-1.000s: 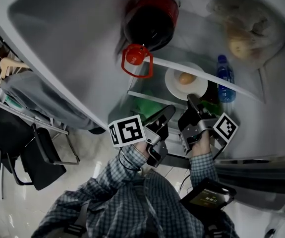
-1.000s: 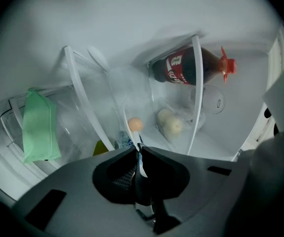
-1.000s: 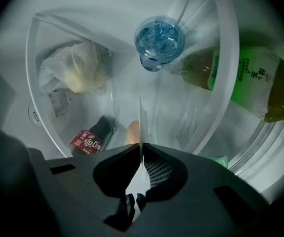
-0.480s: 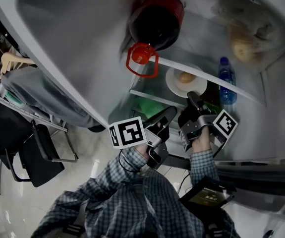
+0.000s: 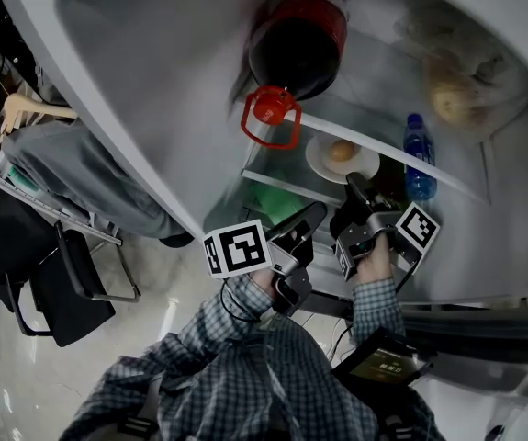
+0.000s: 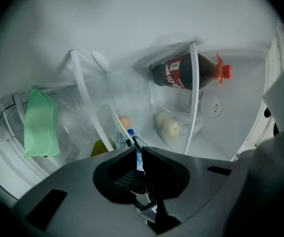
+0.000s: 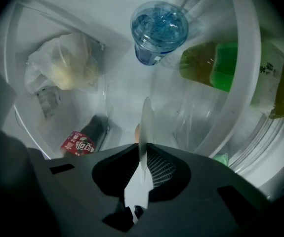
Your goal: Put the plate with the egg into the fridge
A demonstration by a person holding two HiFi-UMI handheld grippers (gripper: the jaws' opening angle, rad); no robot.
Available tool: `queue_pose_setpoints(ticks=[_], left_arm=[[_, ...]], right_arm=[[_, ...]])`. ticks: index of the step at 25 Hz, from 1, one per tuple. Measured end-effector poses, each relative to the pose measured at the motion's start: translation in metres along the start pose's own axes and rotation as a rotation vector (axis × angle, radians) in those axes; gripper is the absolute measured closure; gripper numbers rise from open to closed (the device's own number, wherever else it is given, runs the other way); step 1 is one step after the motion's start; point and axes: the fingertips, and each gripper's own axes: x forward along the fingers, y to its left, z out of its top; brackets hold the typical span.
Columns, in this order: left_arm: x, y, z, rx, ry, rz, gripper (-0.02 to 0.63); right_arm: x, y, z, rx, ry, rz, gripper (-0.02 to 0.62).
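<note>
A white plate (image 5: 358, 164) carrying a brown egg (image 5: 342, 151) lies on a glass shelf inside the open fridge. My right gripper (image 5: 356, 186) reaches in from below, at the plate's near rim. In the right gripper view the plate (image 7: 145, 116) stands edge-on between the jaws of the right gripper (image 7: 142, 144). The jaws are opening while both still touch the rim, and a sliver of egg (image 7: 137, 131) shows behind it. My left gripper (image 5: 316, 211) hovers just left of the right one, shut and empty. Past the left gripper (image 6: 137, 149), the egg (image 6: 124, 121) shows on the shelf.
A cola bottle (image 5: 297, 42) with a red cap lies on the shelf above. A blue water bottle (image 5: 417, 159) and a green tea bottle (image 7: 225, 73) stand right of the plate. A bagged food item (image 5: 456, 85) sits higher up. The fridge door (image 5: 135, 90) hangs at the left.
The head view has drifted a little, so the fridge contents sit slightly lower right. The plate stays on the shelf between the right gripper's jaws. The left gripper has barely moved.
</note>
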Motion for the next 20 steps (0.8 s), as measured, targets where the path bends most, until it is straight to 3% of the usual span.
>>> queue_pose_setpoints(ticks=[10,20], left_arm=[[0.007,0.002,0.008,0.008,-0.021,-0.008,0.575],[0.04,0.027,0.011,0.095,0.004,0.077,0.575]], right_arm=[[0.0,-0.005,-0.003,-0.015,0.03,-0.035,0.563],[-0.001,-0.009,-0.004,-0.032,0.039,-0.037,0.564]])
